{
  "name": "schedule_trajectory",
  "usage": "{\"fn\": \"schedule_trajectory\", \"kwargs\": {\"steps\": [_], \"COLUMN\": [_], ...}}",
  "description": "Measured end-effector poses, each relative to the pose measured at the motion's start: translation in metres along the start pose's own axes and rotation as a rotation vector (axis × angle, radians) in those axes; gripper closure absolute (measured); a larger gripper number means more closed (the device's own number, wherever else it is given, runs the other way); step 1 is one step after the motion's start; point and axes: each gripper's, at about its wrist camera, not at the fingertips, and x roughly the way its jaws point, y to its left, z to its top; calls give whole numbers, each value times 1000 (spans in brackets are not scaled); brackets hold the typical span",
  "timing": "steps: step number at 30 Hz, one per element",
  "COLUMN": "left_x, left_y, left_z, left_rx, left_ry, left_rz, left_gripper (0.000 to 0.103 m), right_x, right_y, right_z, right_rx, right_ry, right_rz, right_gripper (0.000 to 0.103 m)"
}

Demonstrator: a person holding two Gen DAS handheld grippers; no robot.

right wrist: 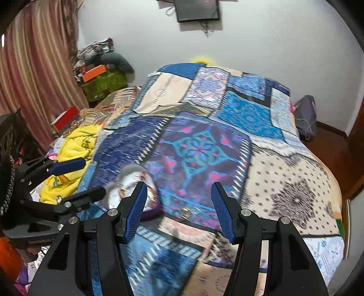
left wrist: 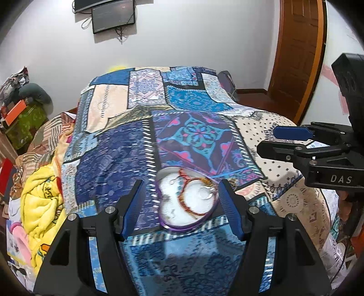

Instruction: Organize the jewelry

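Grippers first: the left gripper (left wrist: 182, 205) hangs over the bedspread (left wrist: 127, 159) with its 2 blue pads spread apart, and nothing is pinched between them. Seen through the gap lies the heart-shaped dish (left wrist: 186, 202), white inside with a purple rim, flat on the patchwork cloth. The right gripper (right wrist: 178, 205) also stands parted and empty, with only blurred bedspread between its pads. A small glint of gold jewelry (right wrist: 188, 210) shows on the cloth there, too smeared to identify.

Inside the dish sit a red cord bracelet (left wrist: 193, 200), looped in a rough ring, and a silver ring (left wrist: 203, 192) close to the dish's right-hand edge. Some gold pieces (left wrist: 210, 181) lie at the rim on the far right, partly hidden by the left gripper's right pad.

The step in hand looks like fetching the next loose piece and adding it to the dish. To do it well, the right gripper should slow down so the small gold item can be seen clearly, then come down with the pads straddling it and the tips close to the cloth. Closing gently matters, since a thin chain can slip or the soft fabric can bunch into the grip. The left gripper can steady the dish by its rim without tipping it.

Beyond the bed lie a yellow blanket (left wrist: 43, 205), a wooden door (left wrist: 295, 57) and a wall screen (left wrist: 112, 14).
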Motion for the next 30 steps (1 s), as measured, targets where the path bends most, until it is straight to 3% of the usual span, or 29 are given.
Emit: {"fn": "schedule_trajectory", "kwargs": {"steps": [9, 14, 20, 27, 30], "left_x": [32, 49, 71, 97, 100], "left_y": [-37, -56, -72, -66, -63], "left_z": [0, -3, -6, -10, -10], "left_rx": [31, 26, 12, -22, -7], "left_ry": [74, 120, 196, 262, 257], "left_rz": [-96, -190, -292, -247, -200], "left_gripper": [38, 38, 54, 68, 68], "right_x": [-3, -1, 0, 4, 8], "right_y": [-45, -60, -74, -75, -70], "right_z": [-23, -36, -45, -48, -49], "right_rx": [52, 70, 103, 103, 85], "right_ry": [43, 71, 86, 88, 95], "right_rz": [-64, -84, -79, -48, -30], "right_gripper": [49, 49, 49, 49, 49]}}
